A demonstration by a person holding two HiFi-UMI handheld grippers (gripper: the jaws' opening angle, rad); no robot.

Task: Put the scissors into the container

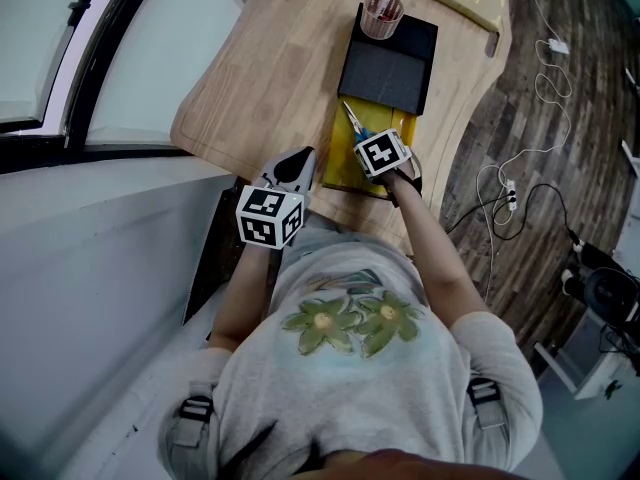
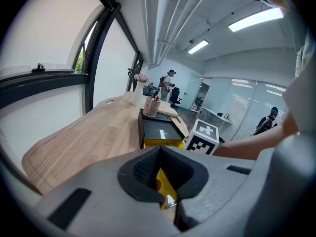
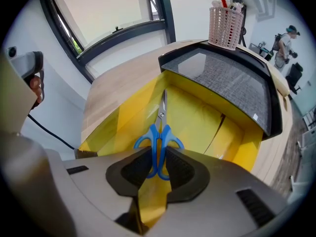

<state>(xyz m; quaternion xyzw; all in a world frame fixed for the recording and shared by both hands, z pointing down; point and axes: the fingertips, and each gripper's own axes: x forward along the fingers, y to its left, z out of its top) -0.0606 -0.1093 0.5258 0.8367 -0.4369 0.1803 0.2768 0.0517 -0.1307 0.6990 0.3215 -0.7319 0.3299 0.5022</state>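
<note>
While the right gripper [image 3: 158,157] clamps the blue handles of the scissors [image 3: 160,132], blades pointing over the open yellow container [image 3: 207,117] at the table's [image 1: 270,68] near edge | step: carrying in, not released | left gripper [image 2: 160,157]: jaws together, empty, beside the container | next, likely: lower, then part the jaws.

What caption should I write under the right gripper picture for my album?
Right gripper grips blue-handled scissors by the handles, blades pointing forward over the yellow container.
</note>
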